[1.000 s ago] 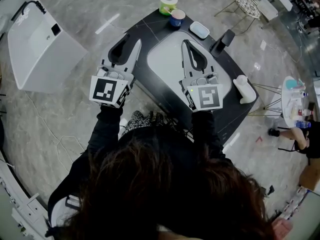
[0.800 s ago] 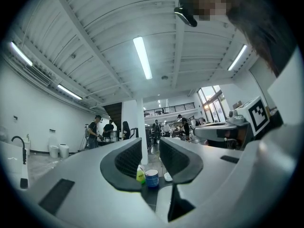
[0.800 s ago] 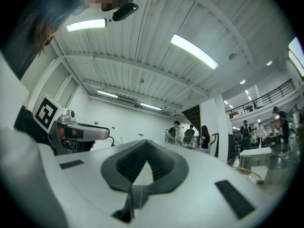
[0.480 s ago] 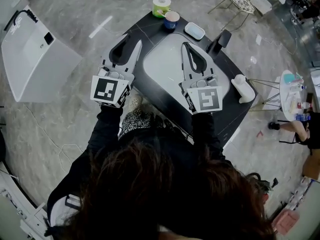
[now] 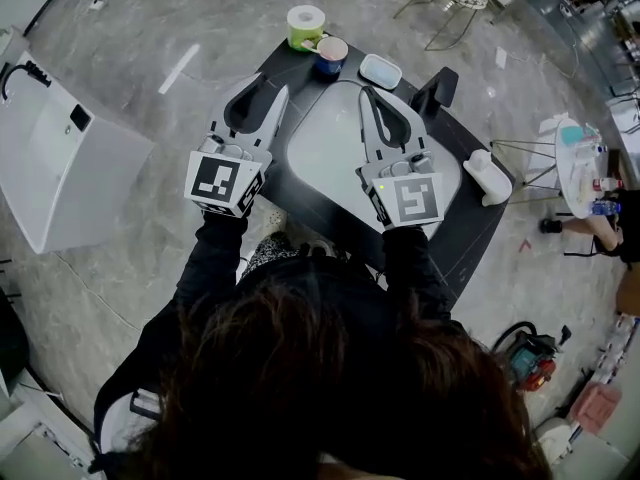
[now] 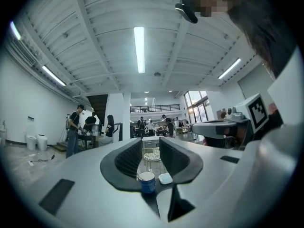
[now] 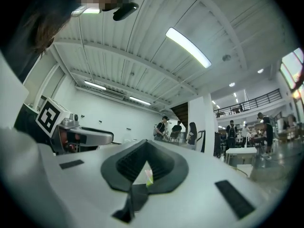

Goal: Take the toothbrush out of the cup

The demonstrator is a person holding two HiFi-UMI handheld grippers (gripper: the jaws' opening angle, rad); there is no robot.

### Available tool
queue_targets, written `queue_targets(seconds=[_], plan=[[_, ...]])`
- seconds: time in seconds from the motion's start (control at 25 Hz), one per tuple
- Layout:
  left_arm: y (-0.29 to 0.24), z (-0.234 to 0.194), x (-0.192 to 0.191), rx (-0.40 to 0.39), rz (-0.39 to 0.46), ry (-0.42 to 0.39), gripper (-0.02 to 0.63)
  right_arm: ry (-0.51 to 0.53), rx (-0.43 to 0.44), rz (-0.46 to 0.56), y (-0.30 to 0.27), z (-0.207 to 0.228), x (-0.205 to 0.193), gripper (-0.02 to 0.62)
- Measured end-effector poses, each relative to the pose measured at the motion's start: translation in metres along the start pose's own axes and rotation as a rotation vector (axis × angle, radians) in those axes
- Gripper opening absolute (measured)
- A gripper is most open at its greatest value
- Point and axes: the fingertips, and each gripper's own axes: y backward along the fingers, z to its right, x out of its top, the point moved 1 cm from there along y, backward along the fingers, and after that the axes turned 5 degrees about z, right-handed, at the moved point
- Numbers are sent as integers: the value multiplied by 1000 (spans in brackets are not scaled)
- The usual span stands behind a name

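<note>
A blue cup (image 5: 330,56) with a white inside stands at the far end of the dark table (image 5: 470,230). A pale toothbrush handle (image 5: 313,44) leans out of it to the left. My left gripper (image 5: 268,83) is open and empty, a short way before the cup and to its left. In the left gripper view the cup (image 6: 146,182) shows far ahead between the parted fingers of that gripper (image 6: 151,144). My right gripper (image 5: 368,92) is shut on nothing, over the white panel (image 5: 325,143), short of the cup. In the right gripper view its jaws (image 7: 146,142) meet at the tip.
A green-and-white roll (image 5: 306,26) stands just left of the cup. A white soap dish (image 5: 380,70) lies to its right, then a black stand (image 5: 437,90). A white bottle (image 5: 487,176) lies at the table's right edge. A white cabinet (image 5: 60,158) stands on the floor at left.
Both grippers have moved forward towards the far end of the table, closing on the cup. Their jaws stand as before.
</note>
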Motion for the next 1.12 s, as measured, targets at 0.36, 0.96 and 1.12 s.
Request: queue_targets(seconds=[0.36, 0.96, 1.12], plan=[[-35, -37, -9, -92, 3, 21, 112, 16, -72, 22, -43, 9, -2, 3], [-77, -66, -35, -273, -26, 64, 112, 52, -220, 8, -78, 18, -11, 3], [-83, -68, -44, -311, -34, 77, 112, 56, -254, -2, -81, 18, -15, 4]])
